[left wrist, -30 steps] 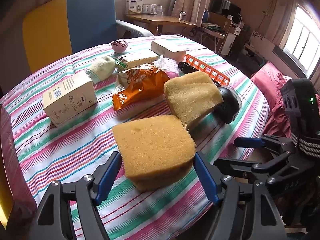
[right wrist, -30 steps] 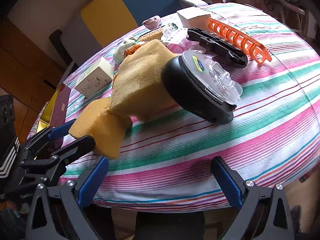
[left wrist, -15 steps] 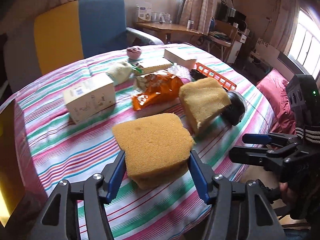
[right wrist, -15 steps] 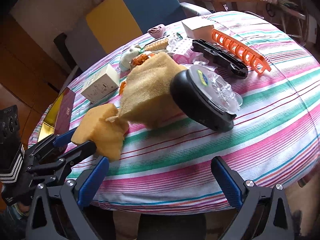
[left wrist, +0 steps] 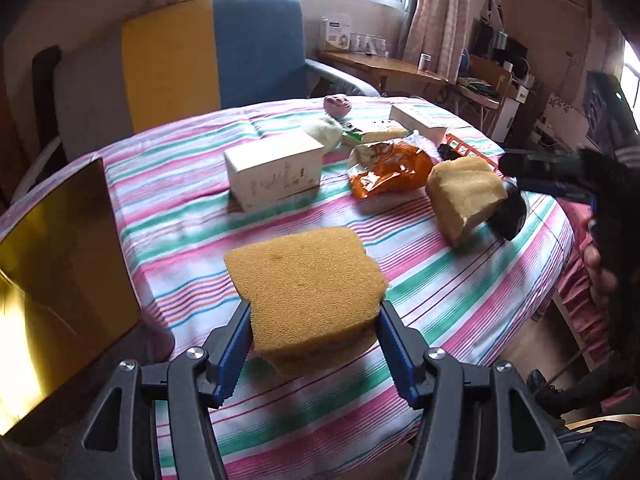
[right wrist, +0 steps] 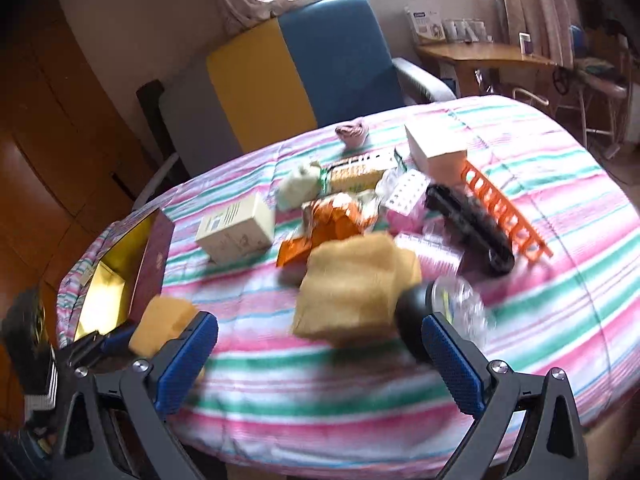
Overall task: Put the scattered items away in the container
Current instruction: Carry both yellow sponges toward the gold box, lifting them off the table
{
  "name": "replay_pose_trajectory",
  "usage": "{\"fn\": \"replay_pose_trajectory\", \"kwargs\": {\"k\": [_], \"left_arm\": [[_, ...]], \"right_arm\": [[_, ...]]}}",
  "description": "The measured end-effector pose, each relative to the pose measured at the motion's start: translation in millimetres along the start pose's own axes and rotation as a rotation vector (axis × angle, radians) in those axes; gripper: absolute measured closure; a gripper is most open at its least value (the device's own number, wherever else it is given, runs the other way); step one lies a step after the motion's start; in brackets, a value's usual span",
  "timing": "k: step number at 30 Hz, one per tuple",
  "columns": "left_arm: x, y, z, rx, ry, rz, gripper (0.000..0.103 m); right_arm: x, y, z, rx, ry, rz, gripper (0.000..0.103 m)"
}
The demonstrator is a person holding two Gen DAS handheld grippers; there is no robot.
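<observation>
Container: gold-lined maroon cardboard box (right wrist: 120,276), open at the tabletop (left wrist: 192,216) edge; nothing visible inside.

In transit: flat orange-brown foam sponge (left wrist: 308,280), clamped in the left tongs (left wrist: 314,340), lifted just beside the box.

Right tongs (right wrist: 320,364): wide, empty.

Remaining, well apart from the box: second thick sponge (right wrist: 352,284), white carton (left wrist: 276,170), orange snack packet (left wrist: 392,168), black round case (left wrist: 508,212), orange plastic rack (right wrist: 504,216). Judged barely begun.
</observation>
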State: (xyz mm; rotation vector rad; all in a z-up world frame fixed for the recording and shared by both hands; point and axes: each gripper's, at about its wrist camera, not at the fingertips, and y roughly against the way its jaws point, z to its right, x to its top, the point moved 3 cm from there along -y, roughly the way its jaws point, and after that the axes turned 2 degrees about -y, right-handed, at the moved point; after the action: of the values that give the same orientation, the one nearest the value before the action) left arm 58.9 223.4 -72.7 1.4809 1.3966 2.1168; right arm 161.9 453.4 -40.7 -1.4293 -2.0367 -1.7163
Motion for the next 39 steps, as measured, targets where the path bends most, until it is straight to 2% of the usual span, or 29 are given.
{"fn": "replay_pose_trajectory", "kwargs": {"k": [4,9,11,14,17,22,25,28,31,36,39], "left_arm": [[-7.4,1.8,-6.7,0.019,0.023,0.001,0.041],[-17.9,5.0,-19.3,-0.009,0.085,0.001,0.041],[-18.1,6.7,-21.3,-0.019,0.099,0.008,0.041],[-17.5,6.2,-22.3,-0.022,0.107,0.008,0.04],[-17.3,5.3,-21.8,-0.021,0.111,0.009,0.04],[-15.5,3.4,-23.3,-0.027,0.125,0.009,0.039],[-14.8,2.5,-24.7,-0.03,0.138,0.008,0.038],[-15.1,1.9,-26.1,-0.034,0.153,0.008,0.037],[-14.7,1.4,-26.3,-0.035,0.156,0.007,0.037],[-12.7,-0.9,-23.4,-0.027,0.147,-0.001,0.033],[-10.5,-2.8,-21.3,-0.023,0.143,-0.006,0.032]], "right_arm": [[14.1,-19.6,-8.0,-0.002,0.026,-0.038,0.0],[13.3,-38.6,-40.6,0.131,0.081,-0.098,0.0],[11.1,-38.5,-50.6,0.248,0.054,-0.125,0.0],[6.5,-32.0,-61.6,0.33,0.034,-0.146,0.0],[0.6,-22.6,-61.7,0.295,0.053,-0.137,0.0],[-5.9,-5.7,-37.1,0.17,0.062,-0.091,0.0],[-5.6,-7.3,-17.8,0.081,0.029,-0.059,0.0],[-6.1,-15.7,-18.9,0.045,0.049,-0.054,0.001],[-6.5,-26.8,-31.6,0.009,0.102,-0.051,0.015],[-7.0,-52.0,-38.7,-0.034,0.104,-0.078,0.019],[-6.3,-63.6,-35.2,-0.061,0.084,-0.099,0.03]]}}
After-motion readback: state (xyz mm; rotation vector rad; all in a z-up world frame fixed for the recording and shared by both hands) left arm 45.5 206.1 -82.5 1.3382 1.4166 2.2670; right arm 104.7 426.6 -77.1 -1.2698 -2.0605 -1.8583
